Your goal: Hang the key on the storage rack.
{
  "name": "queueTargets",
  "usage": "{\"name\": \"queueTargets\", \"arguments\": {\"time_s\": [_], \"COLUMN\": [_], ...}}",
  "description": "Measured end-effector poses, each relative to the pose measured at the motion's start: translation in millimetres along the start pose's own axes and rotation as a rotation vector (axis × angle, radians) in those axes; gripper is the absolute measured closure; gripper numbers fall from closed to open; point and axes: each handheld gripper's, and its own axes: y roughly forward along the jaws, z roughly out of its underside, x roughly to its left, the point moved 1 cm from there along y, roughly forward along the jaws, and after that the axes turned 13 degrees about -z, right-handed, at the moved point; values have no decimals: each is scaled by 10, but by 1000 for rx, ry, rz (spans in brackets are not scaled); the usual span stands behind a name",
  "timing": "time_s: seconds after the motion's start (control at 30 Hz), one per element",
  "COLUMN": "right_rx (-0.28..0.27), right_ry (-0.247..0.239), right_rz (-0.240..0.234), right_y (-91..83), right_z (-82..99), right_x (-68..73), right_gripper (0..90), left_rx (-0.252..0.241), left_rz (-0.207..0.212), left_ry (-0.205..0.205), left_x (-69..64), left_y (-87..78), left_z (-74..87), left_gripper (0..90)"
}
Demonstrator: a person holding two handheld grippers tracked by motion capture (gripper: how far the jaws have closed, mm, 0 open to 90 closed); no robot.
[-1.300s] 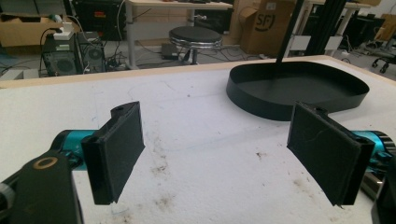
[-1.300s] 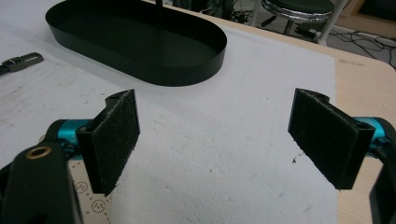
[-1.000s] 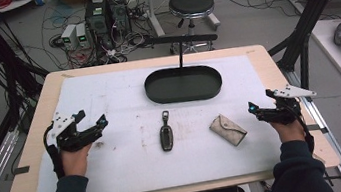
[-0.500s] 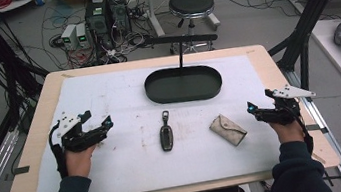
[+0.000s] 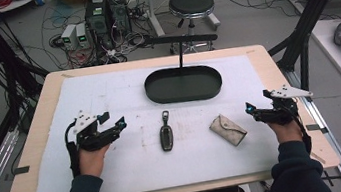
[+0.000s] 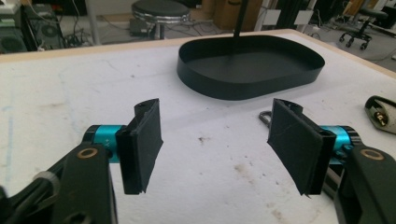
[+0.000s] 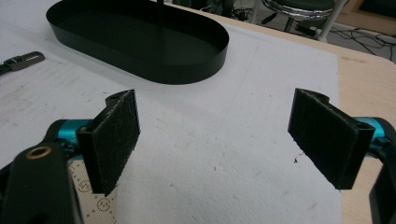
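Note:
A dark car key lies mid-table on the white mat. A beige pouch lies to its right. My left gripper hovers left of the key and points toward it. Its jaws have just been closing, but they still stand apart with nothing between them. In the left gripper view the key's metal ring peeks out beside the right jaw. My right gripper sits right of the pouch, open and empty. Its own view has bare mat between the pads.
A black oval tray stands behind the key, also seen as tray and tray. A black post with a crossbar rises behind it. The key's end lies at the left edge of the right gripper view.
The left gripper has slid right toward the key and its jaws have narrowed. The right gripper, key and pouch have kept still.

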Motion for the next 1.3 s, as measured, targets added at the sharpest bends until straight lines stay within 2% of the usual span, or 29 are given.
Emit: {"name": "queueTargets", "arguments": {"time_s": [0.1, 0.17, 0.2, 0.23, 0.27, 0.3, 0.33, 0.47, 0.5, 0.53, 0.57, 0.6, 0.73, 0.8, 0.87, 0.9, 1.0, 1.03, 1.1, 1.17, 1.2, 1.23, 1.3], "right_rx": [-2, -1, -1, -1, -1, 2, 2, 6, 5, 5, 2, 2, 1, 3, 5, 7, 12, 11, 11, 11, 12, 10, 10], "right_ry": [-1, -6, -6, -5, -5, -3, -3, -5, -6, -6, -7, -7, -5, -3, -1, -3, -2, -3, -3, -2, -1, -1, 0], "right_rz": [0, 2, 2, 2, 2, -2, -2, -8, -9, -9, -10, -10, -8, -10, -10, -11, -12, -14, -13, -14, -13, -13, -15], "right_y": [-4, -5, -5, -2, -2, 5, 5, 23, 23, 23, 18, 18, 9, 14, 22, 29, 34, 39, 39, 35, 33, 34, 31], "right_z": [-10, -13, -13, -12, -12, -8, -8, -6, -6, -6, -7, -7, -4, 0, 2, 3, 5, 3, 3, 4, 5, 8, 10], "right_x": [17, 27, 27, 30, 30, 28, 28, 27, 28, 28, 25, 25, 19, 17, 20, 21, 26, 28, 29, 28, 27, 24, 26], "right_gripper": [170, 170, 170, 170, 170, 170, 170, 170, 170, 170, 170, 170, 170, 170, 170, 170, 170, 170, 170, 170, 170, 170, 170], "left_rx": [40, 56, 62, 81, 81, 111, 111, 165, 182, 182, 207, 207, 259, 287, 302, 308, 325, 338, 340, 342, 340, 343, 348], "left_rz": [-14, -11, -7, 4, 4, 15, 15, 45, 66, 66, 72, 72, 57, 33, 18, 4, -17, -37, -43, -38, -30, -27, -23], "left_ry": [-36, -40, -31, -11, -11, 7, 7, 23, 29, 29, 46, 46, 46, 47, 71, 96, 119, 141, 146, 149, 156, 174, 171], "left_x": [-112, -214, -259, -392, -392, -538, -538, -837, -966, -966, -1076, -1076, -1207, -1264, -1332, -1381, -1426, -1430, -1421, -1398, -1384, -1360, -1288], "left_y": [85, 124, 136, 166, 166, 207, 207, 294, 337, 337, 386, 386, 470, 502, 524, 538, 565, 582, 591, 594, 590, 585, 584], "left_z": [-4, 3, 7, 29, 29, 68, 68, 144, 160, 160, 174, 174, 222, 255, 288, 309, 341, 359, 366, 363, 359, 349, 344], "left_gripper": [373, 373, 373, 371, 367, 355, 348, 314, 314, 311, 305, 305, 298, 269, 265, 264, 264, 280, 301, 342, 342, 380, 380]}}
